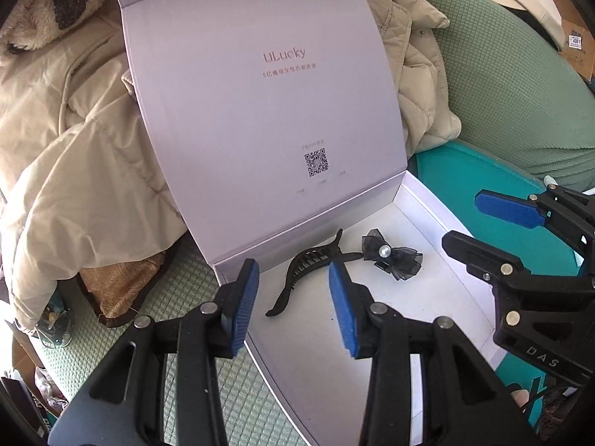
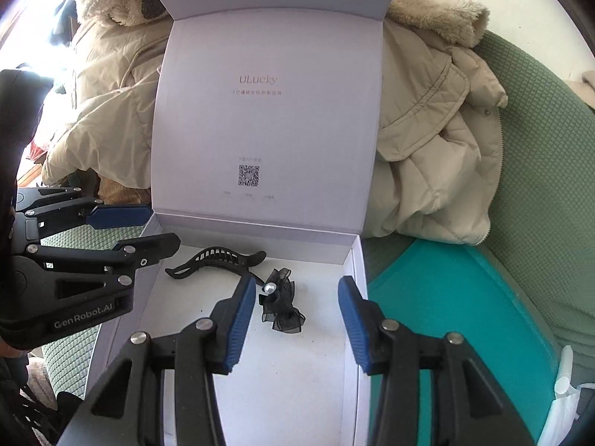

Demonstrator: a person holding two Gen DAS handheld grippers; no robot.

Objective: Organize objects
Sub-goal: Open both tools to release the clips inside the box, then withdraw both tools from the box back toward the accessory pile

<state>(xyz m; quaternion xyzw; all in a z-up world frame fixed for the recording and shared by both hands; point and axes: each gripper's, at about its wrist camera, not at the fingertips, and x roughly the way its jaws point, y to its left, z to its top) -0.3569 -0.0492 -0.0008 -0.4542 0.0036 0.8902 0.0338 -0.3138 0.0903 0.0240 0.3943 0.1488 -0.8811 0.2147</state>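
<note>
Between the blue pads of the left gripper [image 1: 293,304] nothing is caught: the jaws stand partly spread above the floor of the white box [image 1: 438,297], and the black claw clip [image 1: 308,264] shows in the gap beyond them, lying free on the box floor near the hinge. Its partner, the right gripper [image 2: 297,316], is likewise partly spread and empty, its tips hovering over the box with the black organza bow [image 2: 280,306] lying just past its left pad. Both hair pieces rest inside the box, near each other, close to the back wall where the lid [image 1: 260,111] stands upright against a beige padded coat [image 1: 74,130]. With both items already in, the step in hand looks like backing the grippers out and, likely, closing the box. To do it well, lift both sets of jaws straight up until they are clear of the side walls, so no pad snags the gauzy bow or nudges the clip. The lid is tall and light and leans on soft fabric, so it should be taken at its top flap and brought forward slowly, one gripper steadying the base on the teal surface [image 1: 465,178] beside the green cushion [image 1: 520,74]. Check that the bow's loops sit below the rim before the lid comes down.
</note>
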